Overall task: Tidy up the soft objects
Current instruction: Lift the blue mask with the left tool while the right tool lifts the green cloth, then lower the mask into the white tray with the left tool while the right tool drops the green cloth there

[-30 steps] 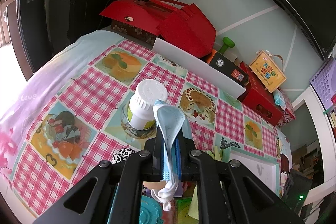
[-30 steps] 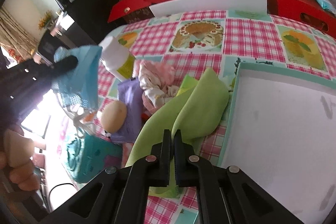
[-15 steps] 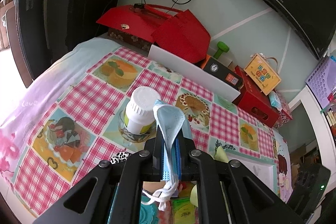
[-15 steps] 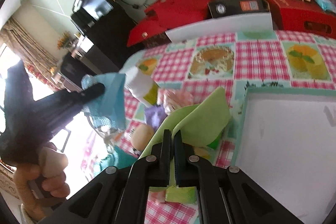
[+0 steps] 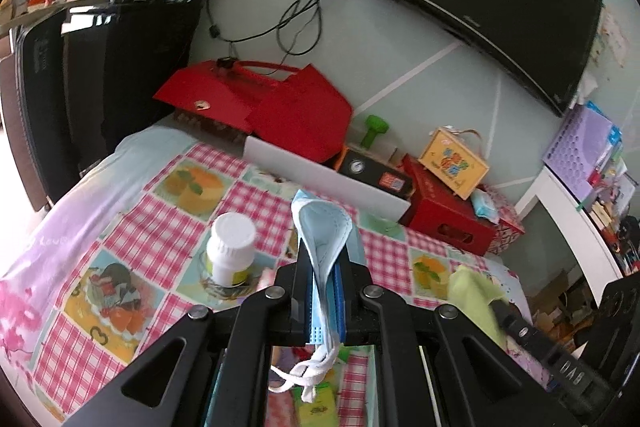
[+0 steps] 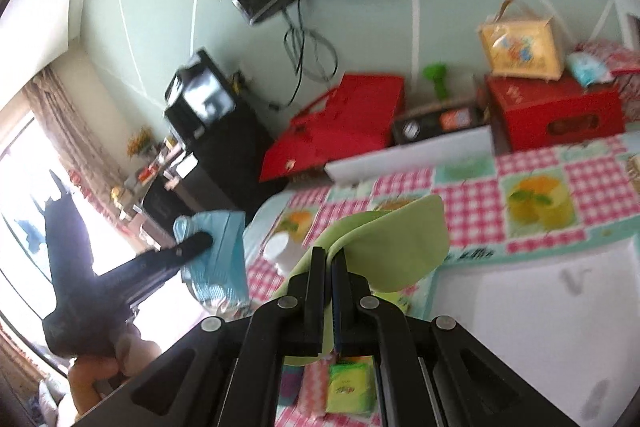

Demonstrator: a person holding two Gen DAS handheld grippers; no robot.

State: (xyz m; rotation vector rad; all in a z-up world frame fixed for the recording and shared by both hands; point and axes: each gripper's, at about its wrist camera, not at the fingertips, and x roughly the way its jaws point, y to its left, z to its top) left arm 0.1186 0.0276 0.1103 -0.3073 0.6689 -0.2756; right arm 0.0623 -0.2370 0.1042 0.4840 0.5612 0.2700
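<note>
My left gripper (image 5: 325, 267) is shut on a folded blue face mask (image 5: 324, 231), held well above the checked tablecloth (image 5: 132, 239); the mask's white ear loops (image 5: 308, 373) dangle below the jaws. My right gripper (image 6: 329, 259) is shut on a light green cloth (image 6: 400, 243), lifted off the table. In the right wrist view the left gripper (image 6: 200, 241) and its blue mask (image 6: 224, 251) hang at the left, a hand (image 6: 100, 375) below. The green cloth (image 5: 476, 299) and the right gripper's finger (image 5: 520, 327) show at the lower right of the left wrist view.
A white-capped bottle (image 5: 231, 251) stands on the cloth in a glass dish. A white tray (image 6: 532, 327) lies at the right. A green packet (image 6: 352, 387) lies below the right jaws. Red boxes (image 5: 448, 219), a red bag (image 5: 280, 107) and a white board (image 5: 324, 179) line the back wall.
Both grippers have risen away from the table with their loads. The green cloth has come off the pile, and the view of each camera has tilted up toward the wall and screen.
</note>
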